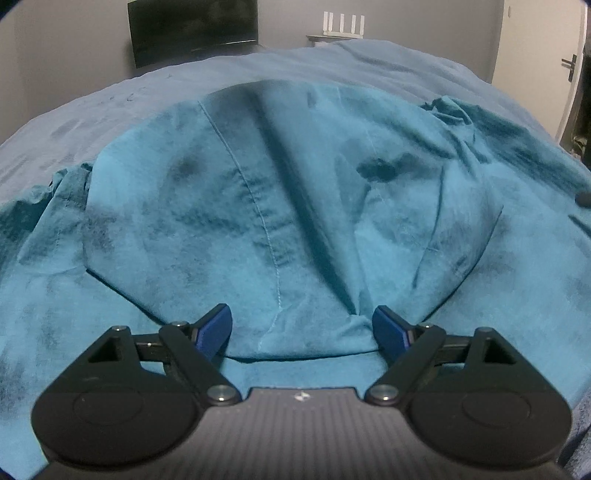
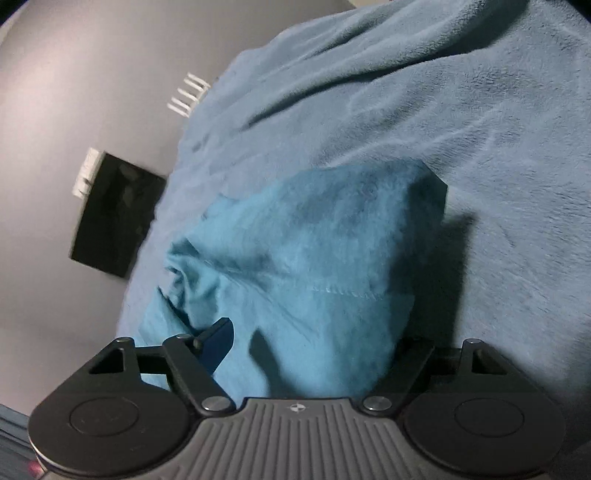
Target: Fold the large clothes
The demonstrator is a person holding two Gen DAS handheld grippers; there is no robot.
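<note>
The teal garment (image 1: pixel 258 206) lay spread on the bed (image 1: pixel 332 70), over the pale blue blanket, with one layer already turned back on itself so that a folded edge ran just ahead of the left gripper (image 1: pixel 302 332). It was judged to be thin, soft woven cloth: light, limp, easily creased, and likely to sag and slide wherever it was not held. A stitched seam (image 1: pixel 258 206) ran down the upper layer, and hems or seams such as this were judged the firmer places to pinch, near a corner rather than mid-panel. The left gripper was seen with its jaws spread wide, the folded edge lying between them but not clamped. At the right gripper (image 2: pixel 314 354) a bunched end of the garment (image 2: pixel 314 258) rose between the jaws, which stood apart; one finger was hidden by cloth, so no firm pinch could be confirmed. A dark screen (image 1: pixel 192 29) stood beyond the bed.
</note>
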